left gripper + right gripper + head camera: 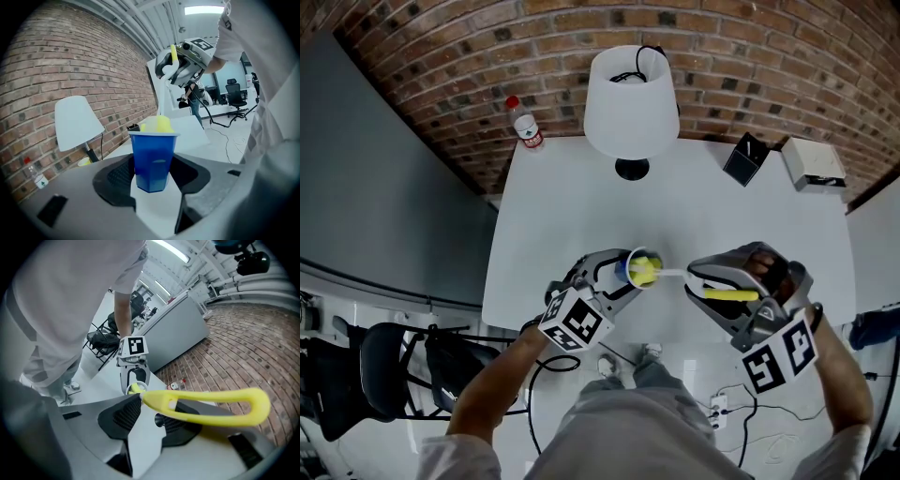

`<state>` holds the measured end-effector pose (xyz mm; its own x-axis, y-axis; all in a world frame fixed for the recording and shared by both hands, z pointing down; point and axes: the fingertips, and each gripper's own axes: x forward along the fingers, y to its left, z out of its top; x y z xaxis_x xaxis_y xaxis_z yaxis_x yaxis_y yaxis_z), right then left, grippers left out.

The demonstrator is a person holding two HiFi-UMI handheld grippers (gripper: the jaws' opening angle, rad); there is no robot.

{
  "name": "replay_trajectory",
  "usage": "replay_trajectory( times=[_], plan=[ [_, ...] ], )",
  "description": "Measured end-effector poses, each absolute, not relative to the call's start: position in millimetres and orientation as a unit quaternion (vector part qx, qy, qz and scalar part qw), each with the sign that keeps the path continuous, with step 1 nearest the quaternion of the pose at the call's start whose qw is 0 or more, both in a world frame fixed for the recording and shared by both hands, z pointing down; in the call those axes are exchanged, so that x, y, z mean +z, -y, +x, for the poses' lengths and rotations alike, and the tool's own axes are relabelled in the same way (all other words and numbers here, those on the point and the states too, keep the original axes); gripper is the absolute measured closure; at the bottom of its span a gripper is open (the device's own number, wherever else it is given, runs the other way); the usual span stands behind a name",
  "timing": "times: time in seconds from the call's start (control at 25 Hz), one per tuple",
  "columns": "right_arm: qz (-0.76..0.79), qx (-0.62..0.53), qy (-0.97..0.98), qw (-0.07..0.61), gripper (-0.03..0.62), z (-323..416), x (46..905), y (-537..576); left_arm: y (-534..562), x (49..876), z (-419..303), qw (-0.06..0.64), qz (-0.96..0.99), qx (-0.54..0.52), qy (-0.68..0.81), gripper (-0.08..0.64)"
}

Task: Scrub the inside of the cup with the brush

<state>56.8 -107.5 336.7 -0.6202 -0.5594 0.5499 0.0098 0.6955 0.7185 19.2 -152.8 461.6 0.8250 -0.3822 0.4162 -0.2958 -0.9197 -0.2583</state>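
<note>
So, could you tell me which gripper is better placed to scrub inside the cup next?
The right gripper: it grips the yellow brush, whose head sits in the blue cup, while the left gripper holds that cup.

Items counted: one table (pixel 581 216). On it, one lamp (pixel 630 103) at the far edge, one bottle (pixel 526 125) at the far left corner, and one black box (pixel 745 159) and one white box (pixel 812 163) toward the far right corner. One cup (pixel 622 273). One brush (pixel 731 294). Two grippers: left gripper (pixel 617 272), right gripper (pixel 694 275). One chair (pixel 384 366) beside the table.
</note>
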Motion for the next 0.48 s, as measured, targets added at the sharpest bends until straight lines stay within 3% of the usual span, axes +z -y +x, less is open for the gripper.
replay_trajectory(
  times=[0.48],
  plan=[
    [0.246, -0.224, 0.859, 0.390, 0.465, 61.9, 338.9, 127.5, 169.5, 462.5, 14.2, 0.131, -0.930, -0.254, -0.230, 0.319]
  ],
)
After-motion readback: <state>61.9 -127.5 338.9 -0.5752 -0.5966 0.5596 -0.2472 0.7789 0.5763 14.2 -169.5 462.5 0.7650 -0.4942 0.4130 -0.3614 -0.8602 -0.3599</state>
